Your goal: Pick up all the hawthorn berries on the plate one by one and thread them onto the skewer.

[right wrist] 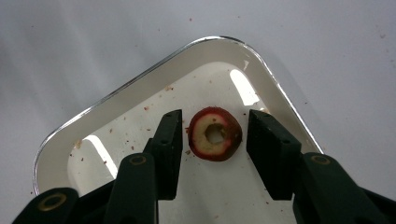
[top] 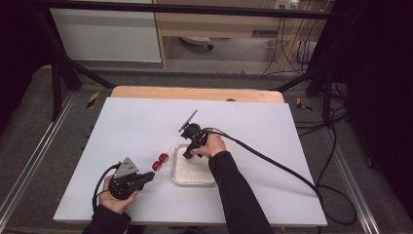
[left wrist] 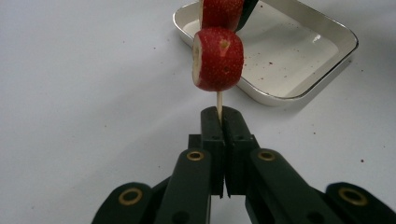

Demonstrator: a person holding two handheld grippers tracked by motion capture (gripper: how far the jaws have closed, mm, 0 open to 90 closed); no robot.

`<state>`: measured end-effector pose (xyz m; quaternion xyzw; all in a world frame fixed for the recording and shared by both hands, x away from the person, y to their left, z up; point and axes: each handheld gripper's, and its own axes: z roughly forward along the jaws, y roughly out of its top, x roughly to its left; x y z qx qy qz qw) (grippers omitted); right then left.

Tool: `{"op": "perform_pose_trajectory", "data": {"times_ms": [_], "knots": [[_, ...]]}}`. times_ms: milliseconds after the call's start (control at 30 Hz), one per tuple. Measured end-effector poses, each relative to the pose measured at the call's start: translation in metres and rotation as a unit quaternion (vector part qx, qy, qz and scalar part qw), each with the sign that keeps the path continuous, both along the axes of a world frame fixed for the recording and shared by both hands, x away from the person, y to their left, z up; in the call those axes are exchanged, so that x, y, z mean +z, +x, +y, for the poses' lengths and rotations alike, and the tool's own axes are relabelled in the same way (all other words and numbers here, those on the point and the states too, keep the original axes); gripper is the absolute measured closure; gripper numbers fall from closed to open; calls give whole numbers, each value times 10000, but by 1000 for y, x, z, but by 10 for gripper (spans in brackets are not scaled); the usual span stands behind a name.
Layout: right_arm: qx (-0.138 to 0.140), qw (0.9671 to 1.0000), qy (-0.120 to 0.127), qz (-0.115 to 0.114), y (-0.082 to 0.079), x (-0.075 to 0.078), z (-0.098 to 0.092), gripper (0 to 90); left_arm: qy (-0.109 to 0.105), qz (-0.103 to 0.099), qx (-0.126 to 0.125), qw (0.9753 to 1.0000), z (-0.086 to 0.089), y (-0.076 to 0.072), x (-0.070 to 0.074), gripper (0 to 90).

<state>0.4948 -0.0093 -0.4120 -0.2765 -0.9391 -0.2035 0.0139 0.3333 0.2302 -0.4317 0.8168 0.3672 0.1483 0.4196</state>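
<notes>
Left gripper (left wrist: 219, 116): my fingers clamp a thin wooden skewer (left wrist: 219, 99) carrying two red fruit slices (left wrist: 218, 59), frame centre.
Right gripper (right wrist: 212, 140): my fingers spread around a cored red fruit ring (right wrist: 215, 134) in the white rectangular tray (right wrist: 140, 88).

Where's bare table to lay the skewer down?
Free: the white table left of the skewer, and right of the tray. Crowded: the tray, where the right hand-held gripper straddles a fruit slice.
</notes>
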Motion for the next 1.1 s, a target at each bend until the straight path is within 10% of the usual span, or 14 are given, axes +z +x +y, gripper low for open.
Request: {"op": "perform_pose_trajectory", "data": {"times_ms": [633,867,1100], "knots": [[-136,9999,29,20,-3,3,0,615,-4,-23,17,10000,-1,-1,1,885],[-358,9985,399,-141,-17,27,-8,616,-21,-69,35,10000,-2,-3,2,884],[-772,9902,1145,-197,-36,38,-24,618,-50,-112,53,9999,-3,-5,3,884]]}}
